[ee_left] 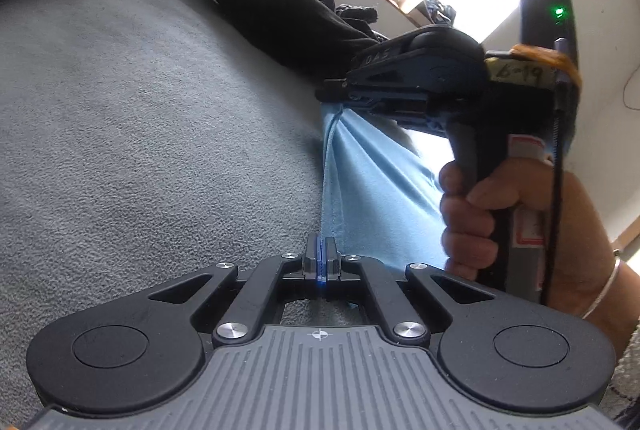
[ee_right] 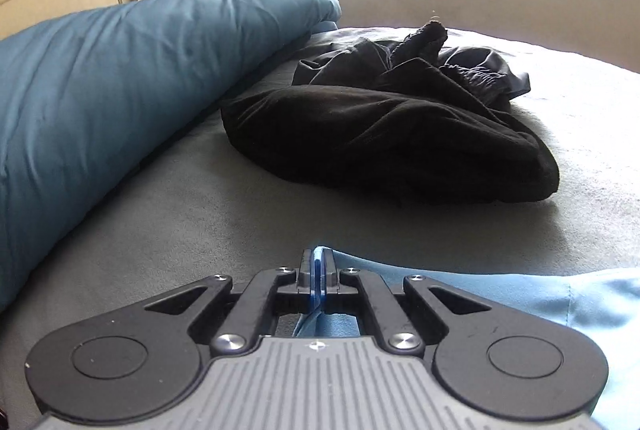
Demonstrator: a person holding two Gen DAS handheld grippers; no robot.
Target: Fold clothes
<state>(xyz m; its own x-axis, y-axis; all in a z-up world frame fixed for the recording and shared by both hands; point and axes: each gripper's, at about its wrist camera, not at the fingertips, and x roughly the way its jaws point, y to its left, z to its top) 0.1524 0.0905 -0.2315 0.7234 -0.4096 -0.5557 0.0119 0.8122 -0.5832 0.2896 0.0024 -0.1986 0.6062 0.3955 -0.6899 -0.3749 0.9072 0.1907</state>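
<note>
I see a nappy grey fleece blanket (ee_left: 140, 110), smooth pale-blue cloth (ee_left: 372, 182), matt black garments (ee_right: 380, 126), perhaps cotton, and a satiny teal duvet (ee_right: 120, 70).

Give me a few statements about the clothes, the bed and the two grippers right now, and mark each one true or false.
1. Both grippers are shut on the light blue cloth. True: the left gripper and the right gripper each pinch an edge of it.
2. The black clothes are neatly folded. False: they lie in a crumpled heap.
3. The teal duvet lies beside the black clothes. True.
4. The bed has a white cover. False: it is grey.
5. The person's hand is bare of any gripper. False: it grips the right gripper's handle.
</note>
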